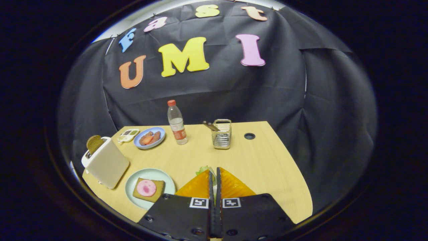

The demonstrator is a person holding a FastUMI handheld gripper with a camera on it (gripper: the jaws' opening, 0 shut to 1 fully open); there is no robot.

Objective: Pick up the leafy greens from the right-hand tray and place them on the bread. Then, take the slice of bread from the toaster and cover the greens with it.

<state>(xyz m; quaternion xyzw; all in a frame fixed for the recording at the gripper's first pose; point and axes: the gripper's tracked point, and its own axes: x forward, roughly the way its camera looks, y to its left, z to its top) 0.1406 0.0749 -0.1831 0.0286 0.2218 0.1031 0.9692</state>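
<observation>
My gripper (214, 171) has its two fingers almost together, and a tuft of leafy greens (203, 169) sticks out at their tips, pinched between them. Left of the fingers lies a pale round plate (131, 183) with a slice of bread (159, 190) on it, topped by a pink round of ham (146, 187). Farther left stands a white toaster (106, 164) near the table's corner. A brown slice of bread (94, 143) pokes up out of its slot. The tray under the greens is hidden behind my fingers.
Beyond the fingers stand a plastic bottle with a red cap (176, 124) and a metal utensil holder (222, 135). A blue plate of meat slices (149, 137) and a small white sauce dish (128, 135) sit at the back left. A cable hole (249, 136) marks the wooden table (267, 167).
</observation>
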